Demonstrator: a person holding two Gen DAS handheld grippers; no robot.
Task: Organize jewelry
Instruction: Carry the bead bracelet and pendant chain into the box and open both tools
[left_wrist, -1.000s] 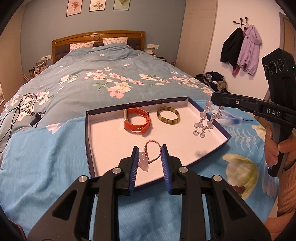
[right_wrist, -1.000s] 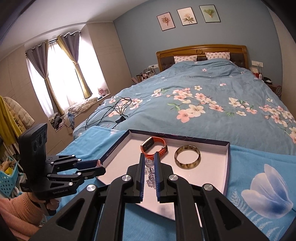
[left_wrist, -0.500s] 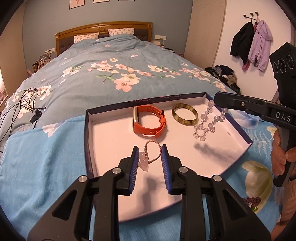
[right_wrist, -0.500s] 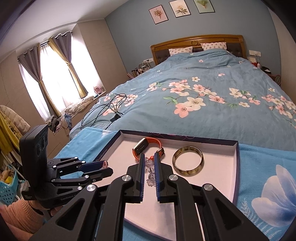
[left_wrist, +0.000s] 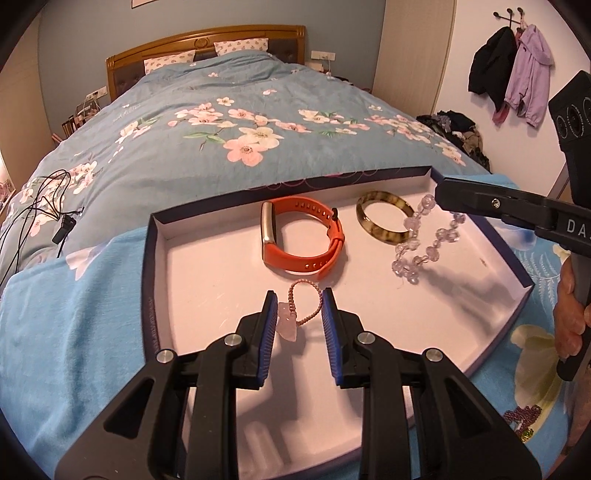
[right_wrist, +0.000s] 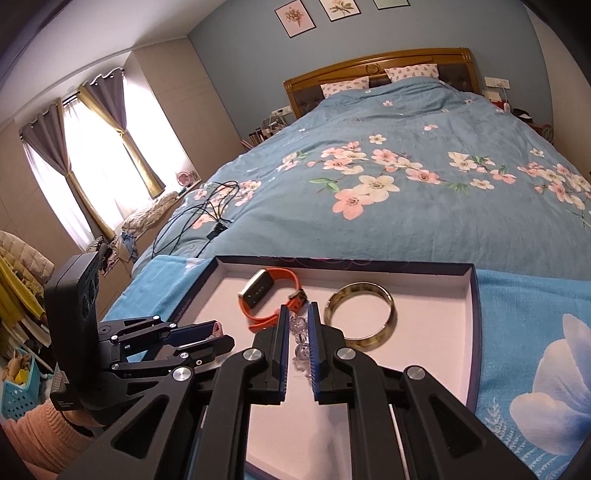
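A dark-rimmed tray (left_wrist: 155, 266) with a pale floor lies on the bed's foot. In it lie an orange watch band (left_wrist: 301, 240) and a tortoiseshell bangle (left_wrist: 384, 221). My left gripper (left_wrist: 299, 314) is over the tray's near part, shut on a pink bead bracelet with a pale stone (left_wrist: 288, 321) that hangs against its left pad. My right gripper (right_wrist: 297, 332) is shut on a clear crystal bead bracelet (left_wrist: 421, 240), which dangles above the tray's right side beside the bangle (right_wrist: 360, 319). The tray (right_wrist: 474, 295) and watch band (right_wrist: 269, 299) also show in the right wrist view.
The tray rests on a light blue flowered cloth (left_wrist: 74, 332) over a blue floral duvet (left_wrist: 240, 122). Black cables (left_wrist: 40, 206) lie on the bed to the left. Coats (left_wrist: 513, 70) hang on the right wall. A window with curtains (right_wrist: 92, 166) is on the left.
Both grippers have moved forward and lower over the tray with their bracelets. The crystal bracelet now hangs closer to the bangle and the tray floor.
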